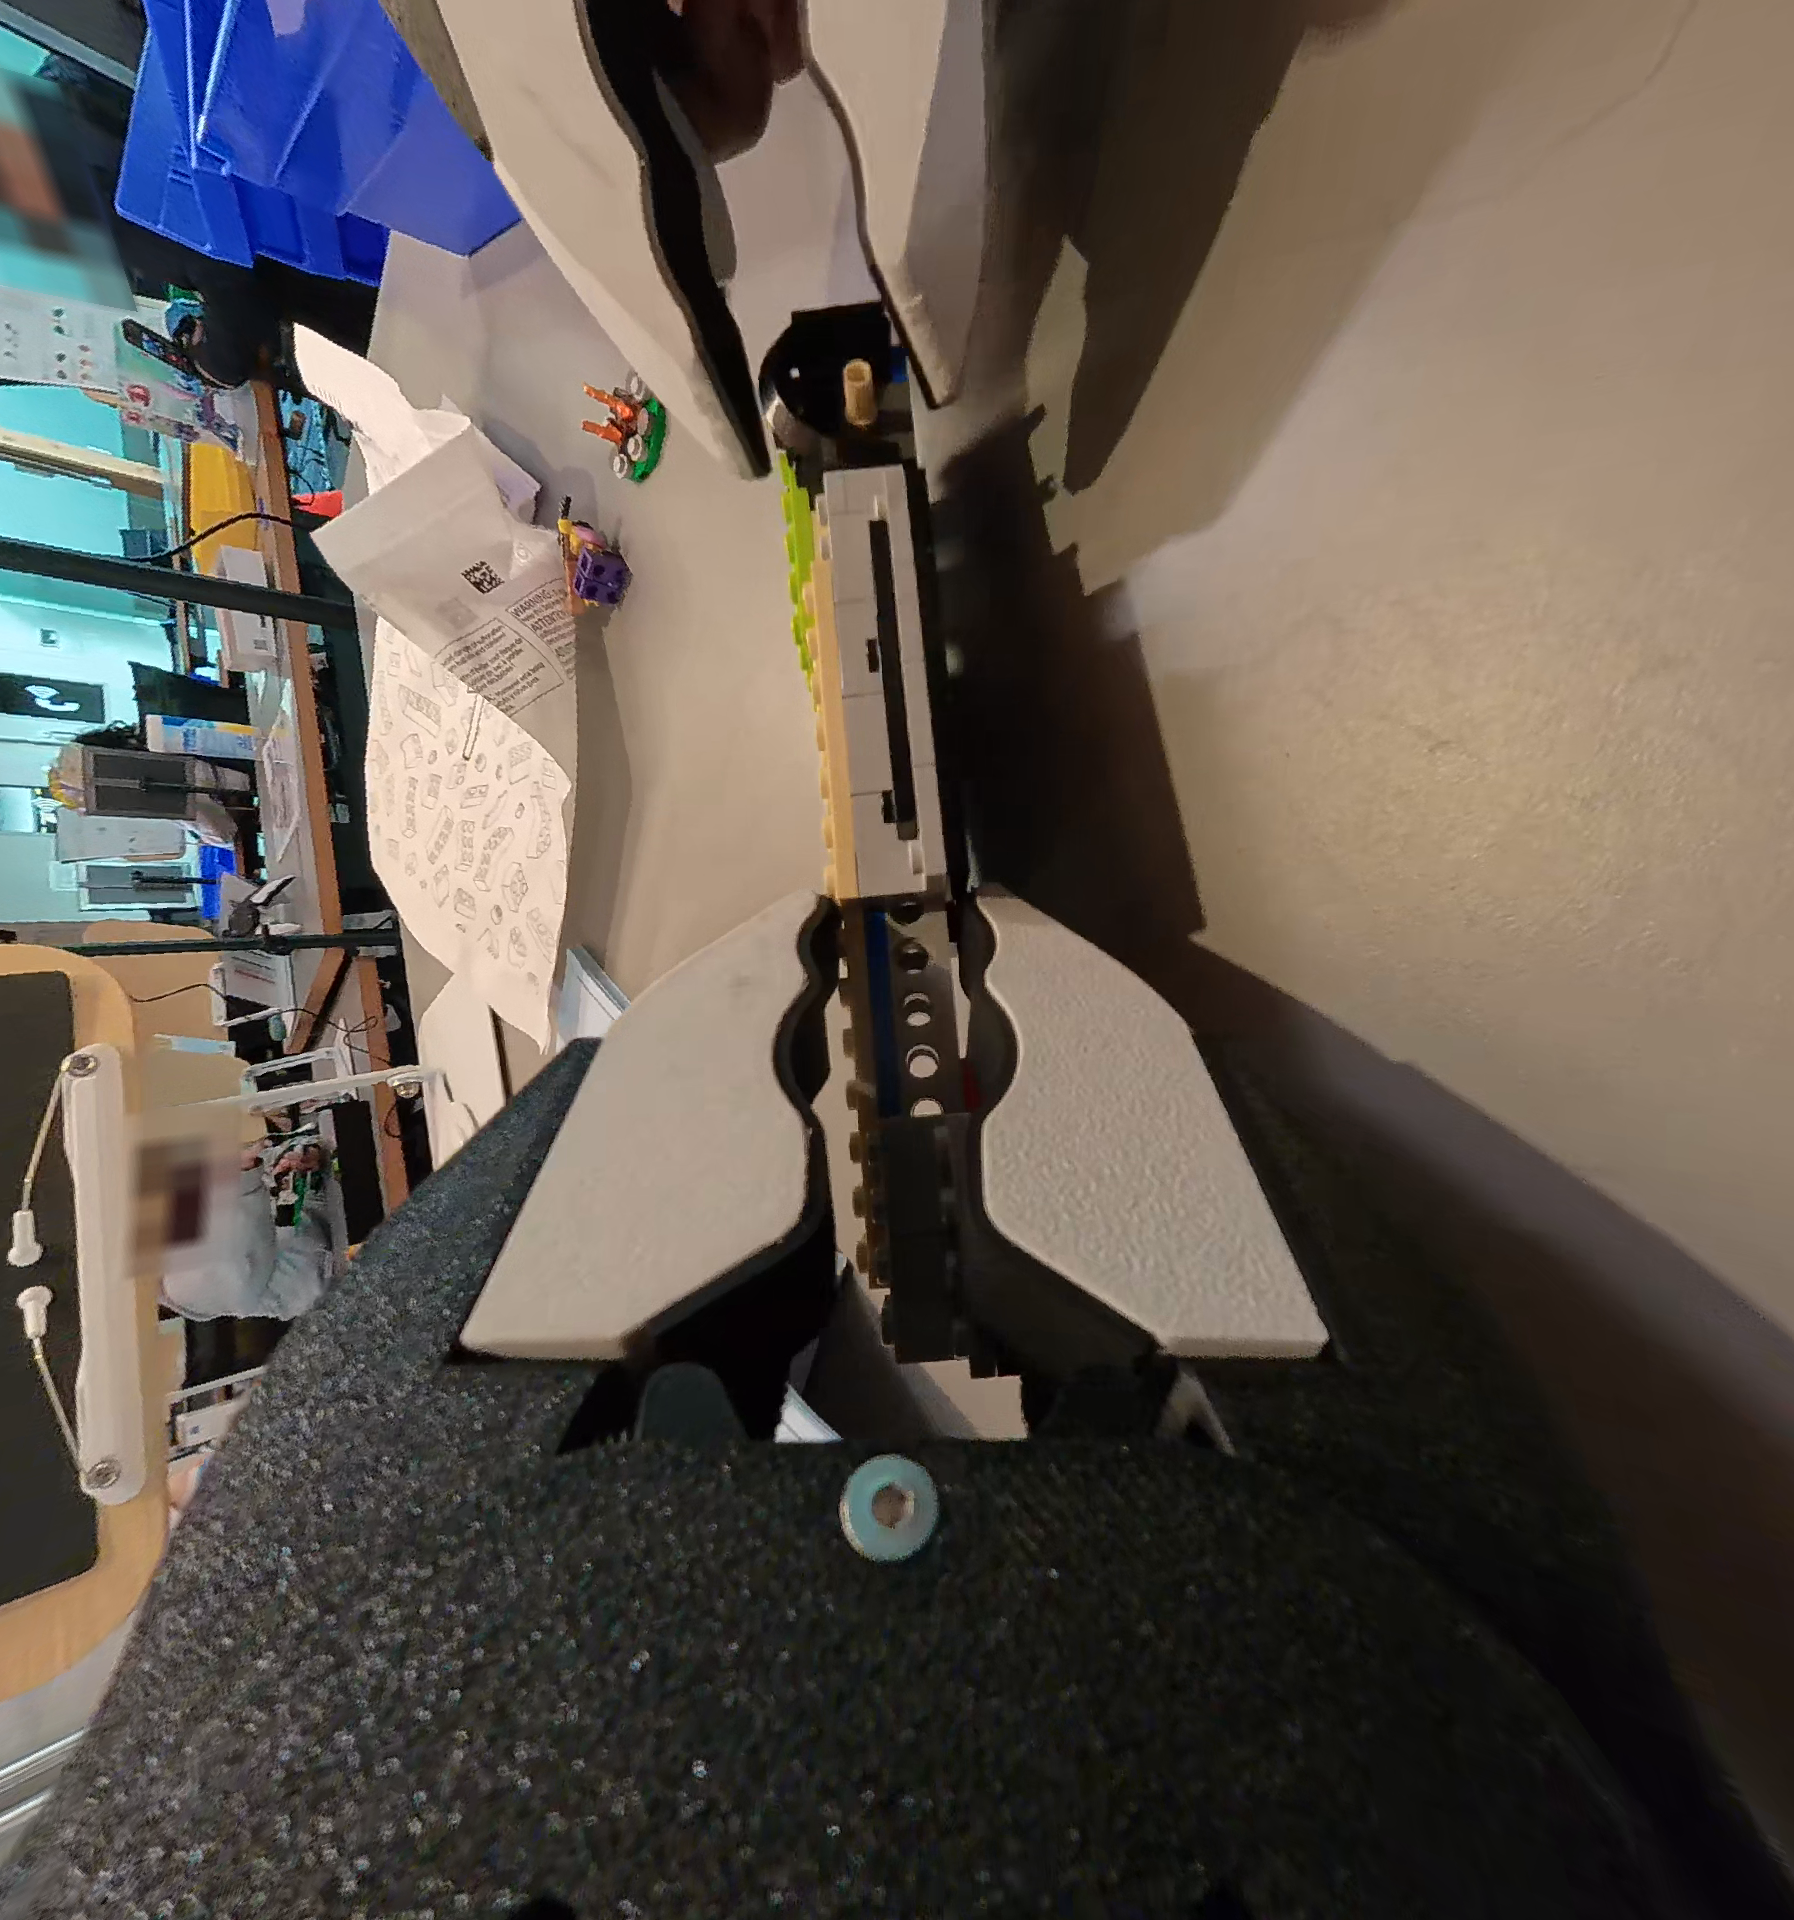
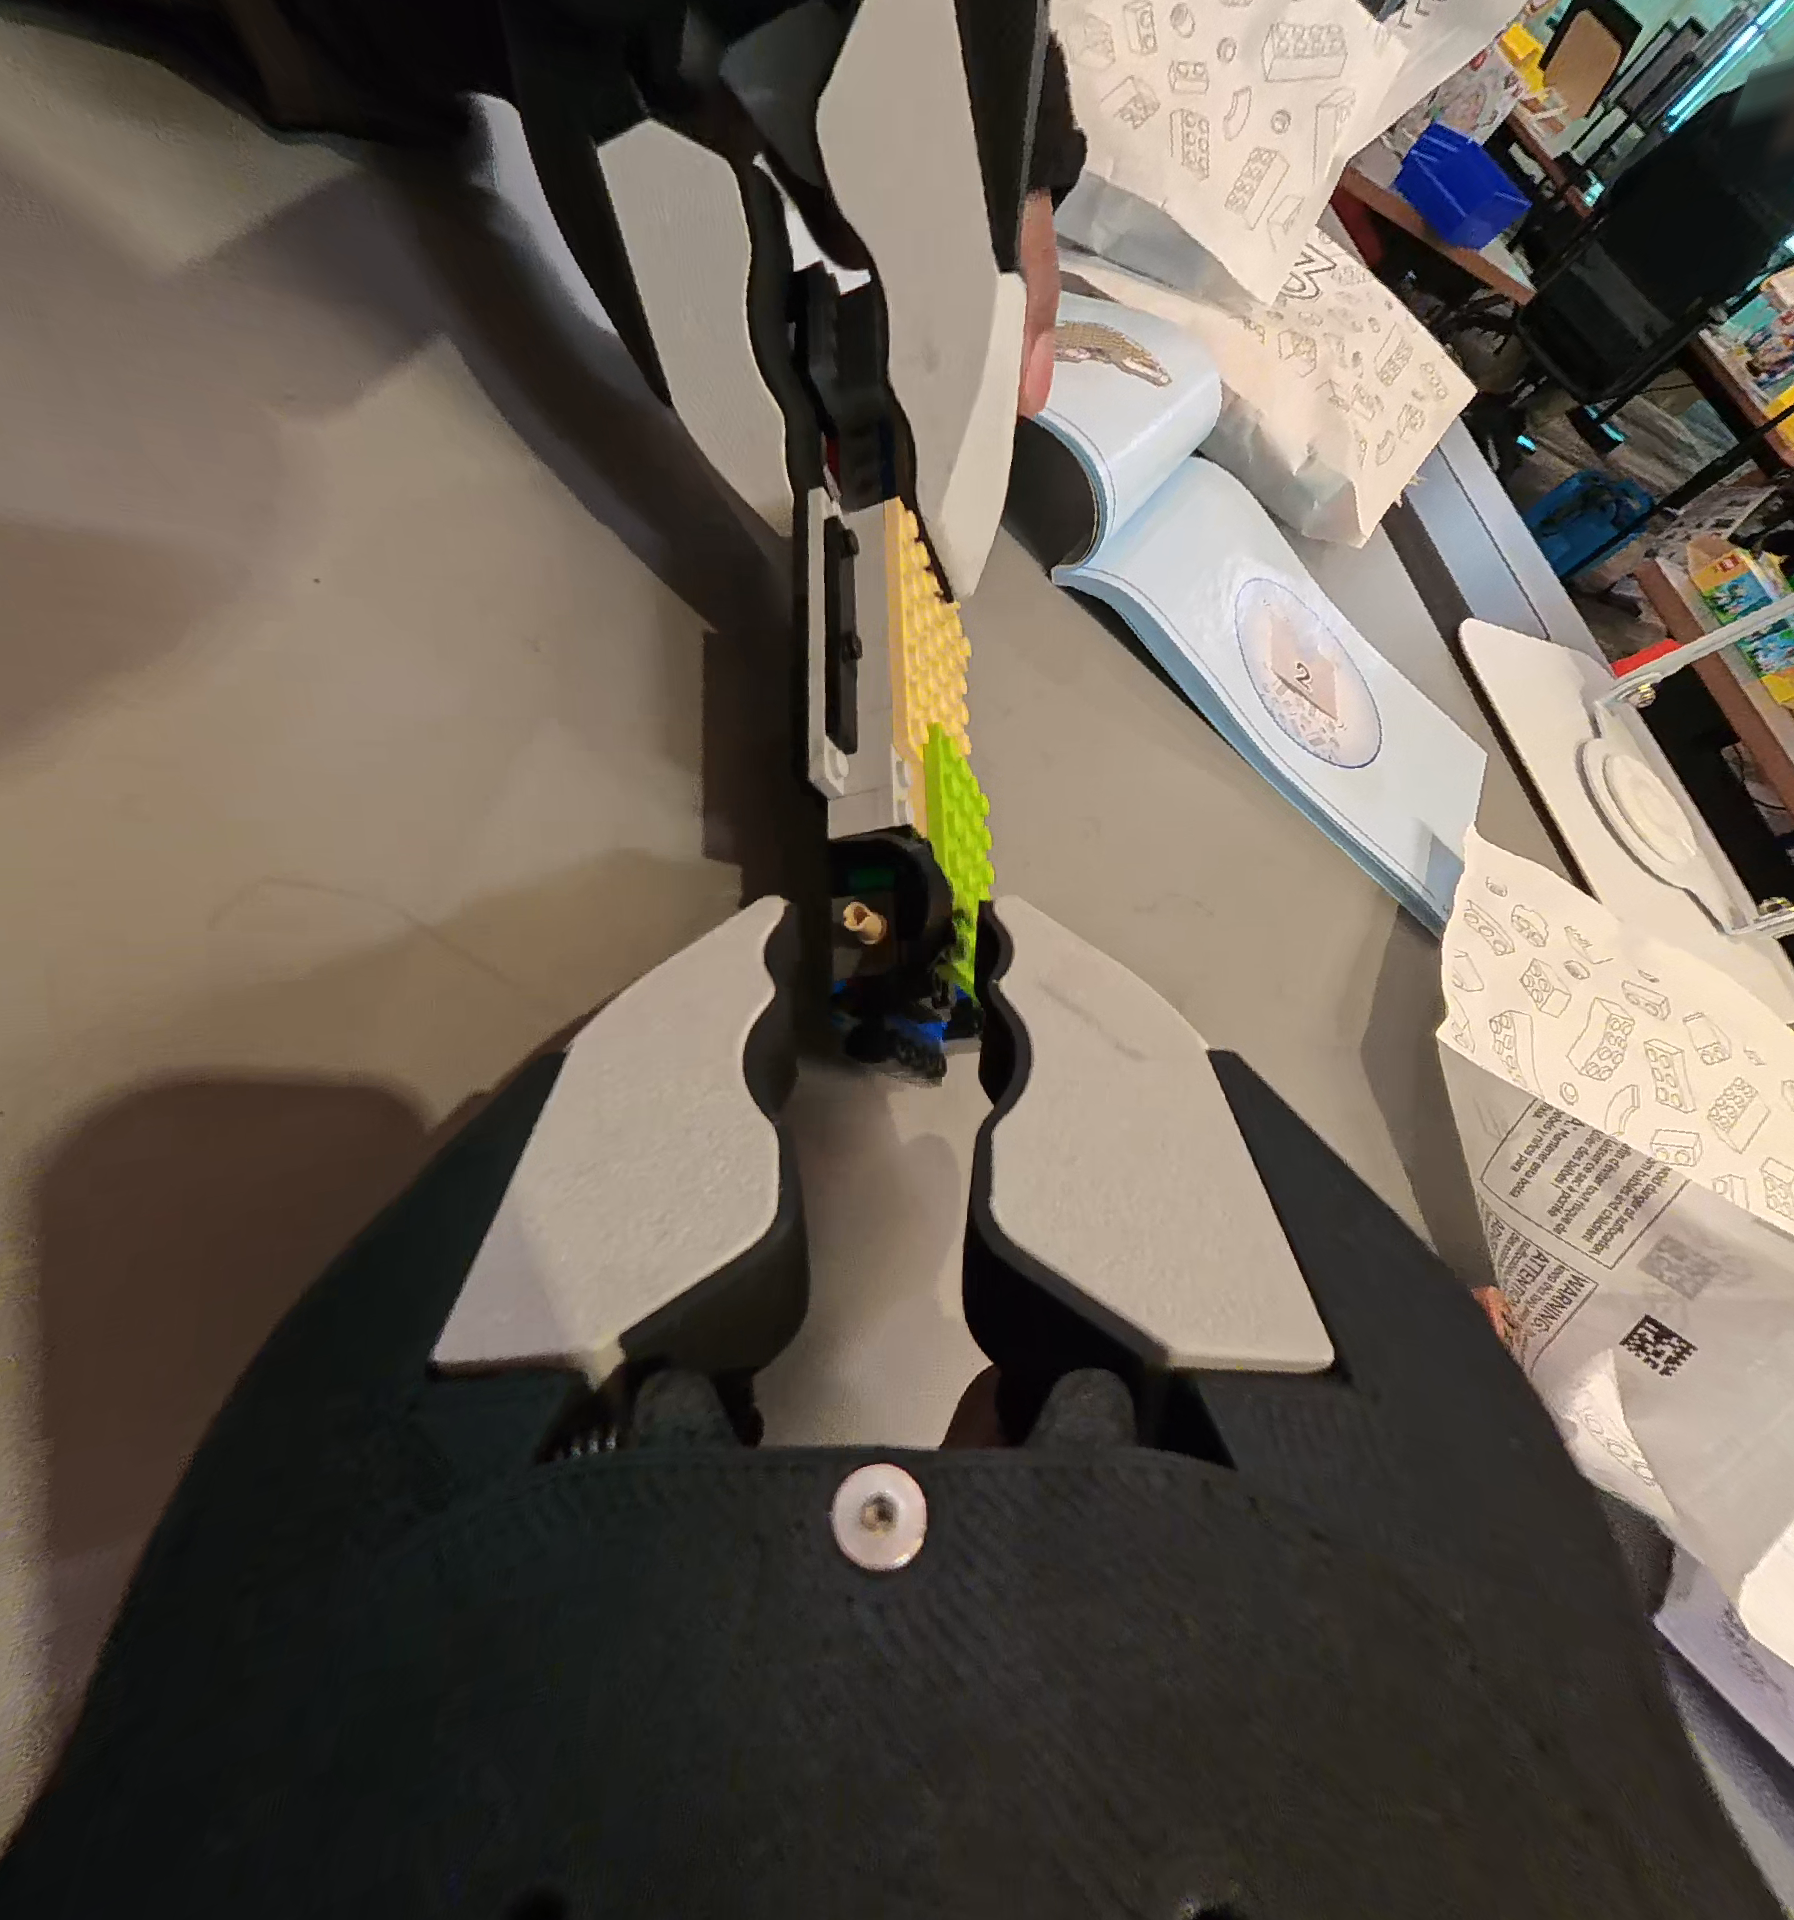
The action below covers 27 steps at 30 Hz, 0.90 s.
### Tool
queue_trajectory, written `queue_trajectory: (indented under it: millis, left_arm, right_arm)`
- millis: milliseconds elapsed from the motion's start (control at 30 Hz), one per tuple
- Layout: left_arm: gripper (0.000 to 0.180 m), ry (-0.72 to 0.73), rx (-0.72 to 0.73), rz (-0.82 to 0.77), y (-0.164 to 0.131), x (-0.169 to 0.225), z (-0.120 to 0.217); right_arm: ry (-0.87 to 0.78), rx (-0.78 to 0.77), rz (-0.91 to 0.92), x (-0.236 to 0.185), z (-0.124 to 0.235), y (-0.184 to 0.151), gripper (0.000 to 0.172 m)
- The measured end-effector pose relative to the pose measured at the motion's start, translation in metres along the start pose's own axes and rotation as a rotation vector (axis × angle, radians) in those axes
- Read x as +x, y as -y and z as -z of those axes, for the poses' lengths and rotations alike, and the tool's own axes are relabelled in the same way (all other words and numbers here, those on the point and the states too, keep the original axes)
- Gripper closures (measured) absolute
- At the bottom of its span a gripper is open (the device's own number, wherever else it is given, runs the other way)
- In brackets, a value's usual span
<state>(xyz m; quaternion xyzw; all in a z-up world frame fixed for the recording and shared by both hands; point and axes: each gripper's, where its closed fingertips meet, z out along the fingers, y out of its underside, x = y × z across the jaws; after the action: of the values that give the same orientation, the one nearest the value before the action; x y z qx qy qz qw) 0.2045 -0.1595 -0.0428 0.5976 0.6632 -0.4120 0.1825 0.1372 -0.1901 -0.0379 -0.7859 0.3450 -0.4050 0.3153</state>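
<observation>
A long brick assembly [image 1: 877,675] of tan, lime green, grey and black plates stands on edge over the grey table [image 1: 1495,727]. My left gripper [image 1: 903,920] is shut on its near end, with both pads against its sides. In the right wrist view the assembly [image 2: 934,644] runs away from me. My right gripper [image 2: 888,920] is closed on the other end, where a black round part and a tan pin sit: one pad is on the black plate, the other on the green plate. Each gripper shows at the top of the other's view, the right [image 1: 841,426] and the left [image 2: 872,499].
White paper bags printed with brick drawings [image 1: 467,748] [image 2: 1651,1049] lie on the table. An open light-blue booklet [image 2: 1288,665] and a white stand [image 2: 1599,748] lie to the right. A small purple brick figure [image 1: 592,566] and a green round piece [image 1: 633,426] lie nearby. Blue bins [image 1: 290,135] stand behind. The left gripper's tips are roughly 8 centimetres from the right gripper's.
</observation>
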Motion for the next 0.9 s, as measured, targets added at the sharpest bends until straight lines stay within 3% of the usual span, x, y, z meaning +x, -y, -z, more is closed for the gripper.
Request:
queue_trajectory:
  millis: [167,333,500,900]
  left_arm:
    - [0.159,0.018,-0.01,-0.04,0.001,0.0,0.0]
    - [0.159,0.026,0.007,-0.091,0.007,0.002,-0.001]
    - [0.158,0.028,0.014,-0.089,0.009,0.003,-0.003]
    - [0.122,-0.26,0.167,0.407,0.01,0.015,0.005]
  right_arm:
    - [0.014,-0.009,-0.054,0.001,0.0,-0.002,0.14]
    - [0.092,-0.002,-0.166,-0.003,0.001,0.0,0.129]
    - [0.086,-0.017,-0.083,-0.01,0.0,-0.001,0.144]
    - [-0.019,-0.073,0.176,-0.011,-0.002,-0.006,0.148]
